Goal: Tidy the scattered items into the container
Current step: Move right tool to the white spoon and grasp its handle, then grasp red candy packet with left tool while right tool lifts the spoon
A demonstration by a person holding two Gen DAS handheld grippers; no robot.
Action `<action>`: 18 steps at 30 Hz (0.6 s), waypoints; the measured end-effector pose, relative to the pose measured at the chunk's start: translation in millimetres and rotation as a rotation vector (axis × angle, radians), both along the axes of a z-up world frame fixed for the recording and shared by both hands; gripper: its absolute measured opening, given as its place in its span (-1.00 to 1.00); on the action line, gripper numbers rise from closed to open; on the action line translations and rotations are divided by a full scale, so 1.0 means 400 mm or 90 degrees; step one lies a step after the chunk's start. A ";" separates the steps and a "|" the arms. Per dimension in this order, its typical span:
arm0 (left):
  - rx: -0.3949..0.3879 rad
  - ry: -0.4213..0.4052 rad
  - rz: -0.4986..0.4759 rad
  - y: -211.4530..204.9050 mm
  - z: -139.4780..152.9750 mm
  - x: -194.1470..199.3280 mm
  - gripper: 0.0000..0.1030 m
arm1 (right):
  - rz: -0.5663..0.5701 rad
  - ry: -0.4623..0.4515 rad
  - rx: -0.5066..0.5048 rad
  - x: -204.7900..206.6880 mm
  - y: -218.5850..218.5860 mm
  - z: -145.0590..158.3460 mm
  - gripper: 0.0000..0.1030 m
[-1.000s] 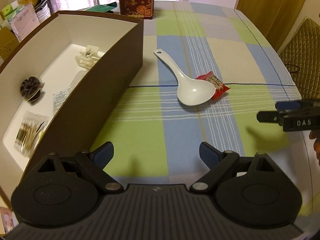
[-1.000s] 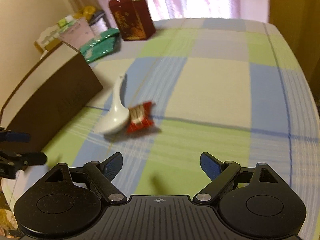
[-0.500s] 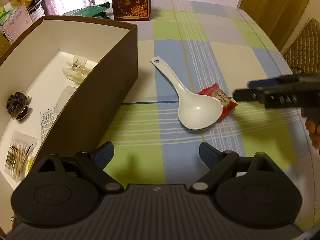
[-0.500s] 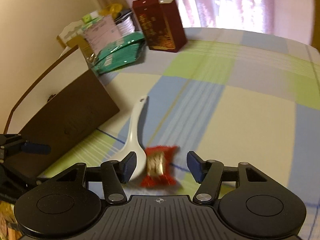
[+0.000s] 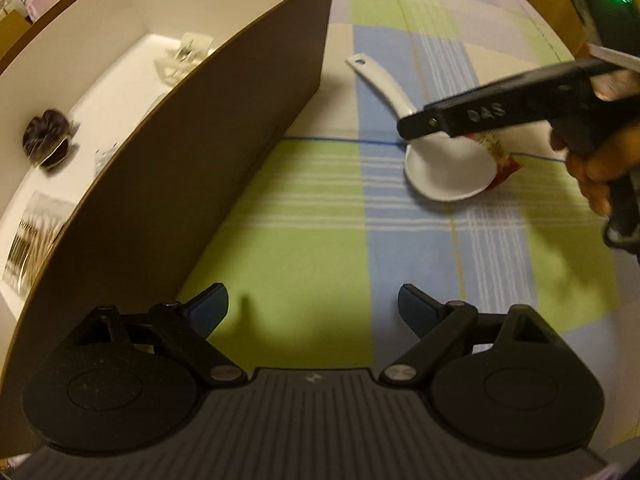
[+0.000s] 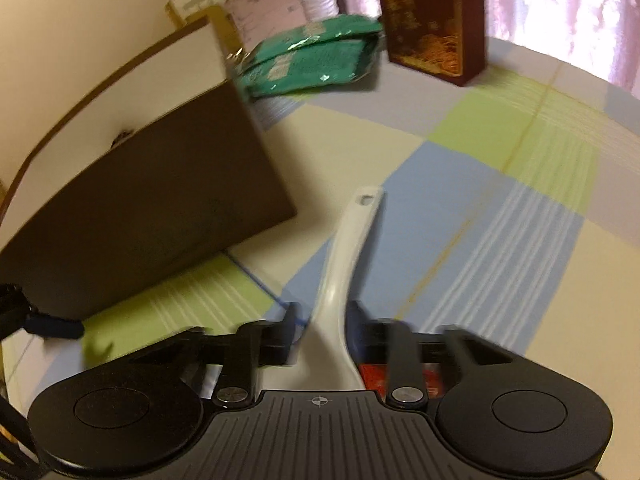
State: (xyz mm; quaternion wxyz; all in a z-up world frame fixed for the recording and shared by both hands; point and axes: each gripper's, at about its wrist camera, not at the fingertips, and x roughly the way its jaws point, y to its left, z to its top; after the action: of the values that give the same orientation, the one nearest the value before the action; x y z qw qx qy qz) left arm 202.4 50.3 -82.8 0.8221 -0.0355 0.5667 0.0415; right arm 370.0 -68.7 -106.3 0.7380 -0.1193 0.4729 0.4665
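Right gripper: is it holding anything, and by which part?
Right gripper straddles the white plastic spoon's handle near the bowl; a closed grip cannot be told.

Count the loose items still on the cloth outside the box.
2: a white spoon beside the box, and a red packet partly under the spoon's bowl. Others may be hidden.

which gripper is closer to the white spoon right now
Right. The right gripper straddles the white spoon at the neck of its handle, fingers either side. The left gripper hangs open well short of it, beside the brown box.
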 end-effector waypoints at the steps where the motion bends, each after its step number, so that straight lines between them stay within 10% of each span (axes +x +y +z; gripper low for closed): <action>1: 0.001 0.003 0.004 0.005 -0.001 -0.007 0.74 | 0.011 0.004 -0.001 -0.010 0.001 -0.001 -0.56; 18: 0.014 0.010 -0.001 0.001 0.006 -0.084 0.72 | 0.028 0.039 -0.029 -0.339 -0.294 0.004 -0.65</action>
State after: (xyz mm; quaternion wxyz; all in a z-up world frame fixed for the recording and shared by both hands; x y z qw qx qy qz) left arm 168.7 50.6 -80.3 0.8180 -0.0257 0.5728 0.0471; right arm 234.5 -186.1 -104.8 0.7096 -0.1321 0.5033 0.4752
